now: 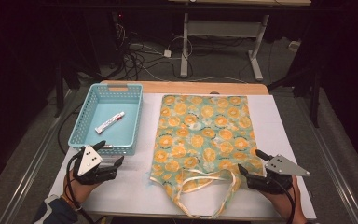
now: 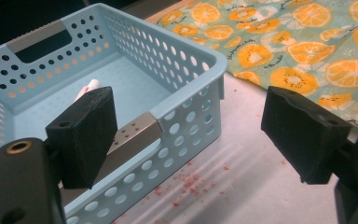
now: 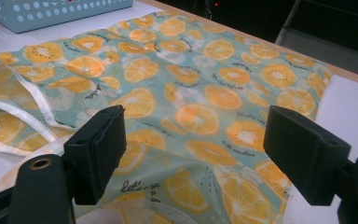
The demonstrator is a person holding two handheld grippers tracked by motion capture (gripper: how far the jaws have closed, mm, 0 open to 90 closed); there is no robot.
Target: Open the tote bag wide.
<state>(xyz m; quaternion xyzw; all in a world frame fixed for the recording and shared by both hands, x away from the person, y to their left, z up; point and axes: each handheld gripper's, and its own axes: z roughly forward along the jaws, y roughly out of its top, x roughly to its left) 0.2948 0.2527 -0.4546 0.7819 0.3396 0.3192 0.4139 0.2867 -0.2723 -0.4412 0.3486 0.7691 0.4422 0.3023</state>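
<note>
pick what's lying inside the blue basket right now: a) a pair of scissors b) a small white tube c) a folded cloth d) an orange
b: the high view shows a small white tube lying on the floor of the blue basket, with nothing else inside; the orange-print bag lies flat on the table beside it.

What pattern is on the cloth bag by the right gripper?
Orange slices on a pale teal ground, with cream handles; the bag shows best in the right gripper view.
</note>
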